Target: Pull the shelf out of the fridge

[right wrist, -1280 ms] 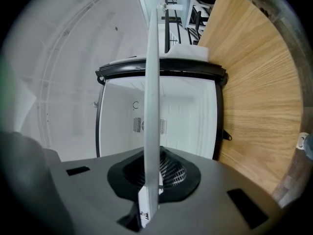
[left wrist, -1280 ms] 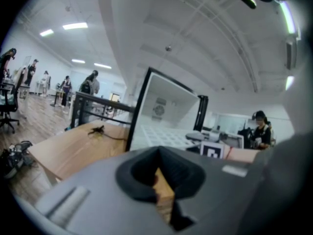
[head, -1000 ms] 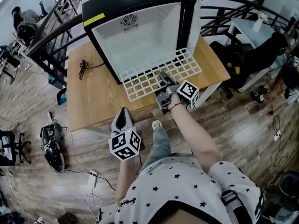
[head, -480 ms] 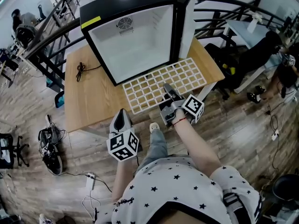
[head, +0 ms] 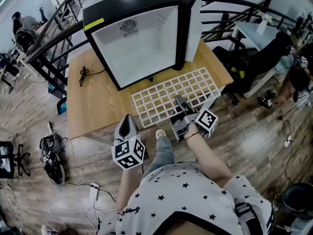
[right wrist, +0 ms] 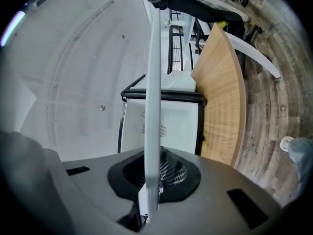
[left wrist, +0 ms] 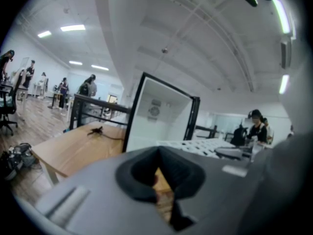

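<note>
Shelf [head: 165, 100] outside fridge [head: 134, 43], near edge in grip of right claw [head: 179, 102].

The shirt [head: 195, 195] is white with dark stars, wristband [head: 192, 135] seemingly red.

An open-plan office or lab is indicated: tables [head: 93, 106] and office chairs [head: 11, 155] are spread over plank flooring [head: 264, 131], bounded by black railings [head: 46, 33], with people [left wrist: 255, 126] seated beneath ceiling strip lights [left wrist: 73, 28].

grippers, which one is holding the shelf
The right gripper: its jaws are shut on the near edge of the white shelf. The left gripper holds nothing, short of the table.
</note>
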Available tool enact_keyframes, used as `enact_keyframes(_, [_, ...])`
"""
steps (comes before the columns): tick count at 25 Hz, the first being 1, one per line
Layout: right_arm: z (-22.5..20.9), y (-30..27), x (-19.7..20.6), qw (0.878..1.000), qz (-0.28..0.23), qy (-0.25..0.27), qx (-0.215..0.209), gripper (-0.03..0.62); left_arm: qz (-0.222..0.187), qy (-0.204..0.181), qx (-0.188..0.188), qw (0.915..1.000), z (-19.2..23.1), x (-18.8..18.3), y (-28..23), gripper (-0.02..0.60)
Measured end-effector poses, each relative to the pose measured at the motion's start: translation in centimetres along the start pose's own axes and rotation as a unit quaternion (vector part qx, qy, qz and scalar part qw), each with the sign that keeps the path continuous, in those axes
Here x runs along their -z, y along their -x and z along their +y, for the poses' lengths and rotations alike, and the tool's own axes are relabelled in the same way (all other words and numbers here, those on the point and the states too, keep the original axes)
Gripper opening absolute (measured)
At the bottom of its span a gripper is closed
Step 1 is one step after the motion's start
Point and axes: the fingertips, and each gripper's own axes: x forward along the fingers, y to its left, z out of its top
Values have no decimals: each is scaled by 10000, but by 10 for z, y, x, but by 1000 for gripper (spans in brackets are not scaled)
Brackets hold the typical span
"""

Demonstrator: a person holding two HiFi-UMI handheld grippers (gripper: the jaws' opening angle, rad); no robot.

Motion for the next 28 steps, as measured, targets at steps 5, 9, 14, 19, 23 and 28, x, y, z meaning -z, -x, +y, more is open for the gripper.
enact_keyframes(5, [-5, 19, -1, 10000, 6, 71, -29, 37, 4, 8, 1, 10000, -4, 7, 9, 8])
enact_keyframes(9, [-12, 43, -5, 10000, 37, -12, -67, 37, -31, 12, -7, 10000, -18, 22, 22, 8])
enact_keyframes(14, [-13, 55, -6, 9999, 31, -47, -147, 37, -30, -44, 15, 10000, -27, 32, 28, 9])
enact_keyframes(19, [-16, 55, -7, 9999, 33, -35, -106, 37, -19, -54, 5, 10000, -27, 33, 28, 9])
enact_keyframes(23, [-20, 54, -7, 10000, 58, -37, -64, 37, -21, -38, -27, 10000, -27, 33, 28, 8])
enact_keyframes(28, [-21, 51, -4, 9999, 86, -30, -79, 37, -13, -24, -58, 10000, -21, 35, 27, 8])
